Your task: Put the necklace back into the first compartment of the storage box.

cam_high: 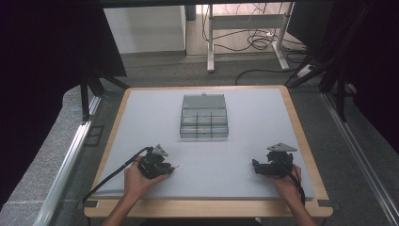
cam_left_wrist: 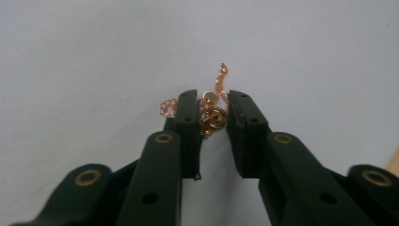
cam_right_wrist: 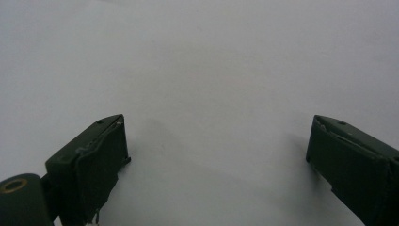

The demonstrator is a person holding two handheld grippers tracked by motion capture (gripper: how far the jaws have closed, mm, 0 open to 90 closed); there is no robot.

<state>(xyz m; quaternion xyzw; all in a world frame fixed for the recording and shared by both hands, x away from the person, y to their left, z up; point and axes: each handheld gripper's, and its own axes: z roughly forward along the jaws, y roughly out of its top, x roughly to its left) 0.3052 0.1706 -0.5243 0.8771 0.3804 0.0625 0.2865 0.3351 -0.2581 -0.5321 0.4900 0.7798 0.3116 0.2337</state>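
Resting low on the table (cam_high: 141, 141), left gripper (cam_left_wrist: 214, 106) fingers flank a gold chain (cam_left_wrist: 214, 115); right gripper (cam_right_wrist: 216, 136) fingers wide apart.

Table: wooden-edged rectangular top (cam_high: 301, 129) under a pale grey mat. Clear plastic compartment box (cam_high: 204, 117), lid open, toward far edge, centred. Rose-gold chain with round pendant (cam_left_wrist: 212, 110) near left front corner.

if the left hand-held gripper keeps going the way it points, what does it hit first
The rose-gold chain with its small round charm: it already lies between the jaws of the left hand-held gripper on the white table mat. Beyond it the mat looks bare, though depth is hard to judge.
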